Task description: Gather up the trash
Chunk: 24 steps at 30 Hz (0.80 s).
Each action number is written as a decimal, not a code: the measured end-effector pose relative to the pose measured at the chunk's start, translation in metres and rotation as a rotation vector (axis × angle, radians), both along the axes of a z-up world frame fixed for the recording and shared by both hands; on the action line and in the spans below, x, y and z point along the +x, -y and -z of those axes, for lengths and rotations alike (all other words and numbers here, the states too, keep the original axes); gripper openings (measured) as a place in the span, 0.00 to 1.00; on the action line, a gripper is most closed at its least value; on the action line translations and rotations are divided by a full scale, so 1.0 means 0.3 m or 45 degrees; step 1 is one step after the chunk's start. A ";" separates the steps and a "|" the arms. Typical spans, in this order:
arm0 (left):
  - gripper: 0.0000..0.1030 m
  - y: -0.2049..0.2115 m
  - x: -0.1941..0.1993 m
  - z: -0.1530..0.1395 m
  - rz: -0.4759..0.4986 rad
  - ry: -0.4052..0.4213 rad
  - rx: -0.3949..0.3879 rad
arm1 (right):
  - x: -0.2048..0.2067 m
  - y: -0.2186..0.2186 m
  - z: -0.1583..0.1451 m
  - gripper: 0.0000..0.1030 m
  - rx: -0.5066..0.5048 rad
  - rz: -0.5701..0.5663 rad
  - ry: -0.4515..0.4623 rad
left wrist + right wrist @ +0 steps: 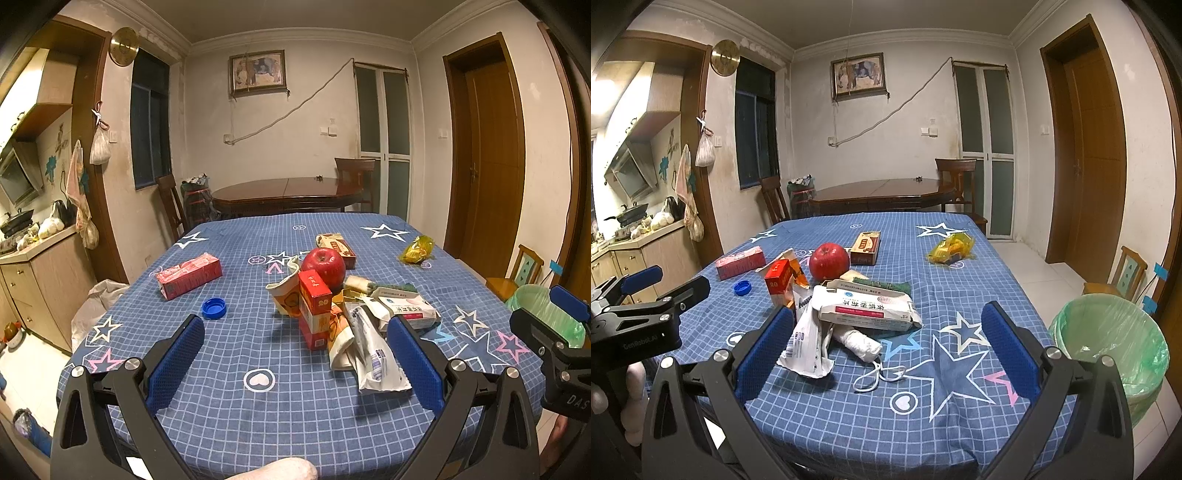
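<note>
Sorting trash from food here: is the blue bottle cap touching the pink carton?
Apart. The left wrist view shows the blue bottle cap lying alone, with bare checked tablecloth between it and the pink carton.

— Any readable text?
— "20" on the small red box (pixel 315 297), seen in both views. "DAS" on the right gripper's (pixel 565 363) body. Faint "GenRobot.AI" on the left gripper's (pixel 646 317) body.
— White packet (pixel 868 306)?
— Chinese print, too small to read.
</note>
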<state>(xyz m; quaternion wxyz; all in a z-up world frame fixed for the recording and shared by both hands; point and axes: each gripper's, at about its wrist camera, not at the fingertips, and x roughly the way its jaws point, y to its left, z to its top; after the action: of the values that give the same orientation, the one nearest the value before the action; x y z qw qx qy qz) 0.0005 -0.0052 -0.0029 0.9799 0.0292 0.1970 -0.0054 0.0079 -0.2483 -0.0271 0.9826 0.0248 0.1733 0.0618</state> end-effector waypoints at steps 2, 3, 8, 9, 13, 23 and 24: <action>0.96 0.000 0.001 0.000 0.001 -0.001 -0.001 | 0.000 0.001 0.000 0.95 0.001 -0.001 -0.002; 0.96 -0.001 0.001 0.000 0.000 -0.002 0.001 | 0.001 -0.001 -0.001 0.95 0.000 0.000 -0.002; 0.96 0.002 0.002 0.001 0.000 -0.004 0.001 | 0.008 -0.007 0.019 0.95 -0.003 0.002 -0.004; 0.96 0.000 0.002 0.000 0.000 -0.004 0.001 | 0.010 -0.005 0.015 0.95 -0.001 0.001 -0.005; 0.96 0.000 0.002 0.000 0.000 -0.005 0.002 | 0.010 -0.005 0.015 0.95 -0.002 0.001 -0.006; 0.96 -0.007 0.003 0.004 0.003 -0.008 0.002 | 0.009 -0.008 0.025 0.95 -0.004 0.000 -0.009; 0.96 -0.006 0.003 0.005 0.003 -0.008 0.003 | 0.009 -0.008 0.026 0.95 -0.004 0.001 -0.010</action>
<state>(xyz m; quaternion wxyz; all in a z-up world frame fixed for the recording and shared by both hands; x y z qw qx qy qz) 0.0015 -0.0032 -0.0043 0.9793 0.0303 0.2001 -0.0064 0.0107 -0.2458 -0.0349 0.9820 0.0235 0.1773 0.0612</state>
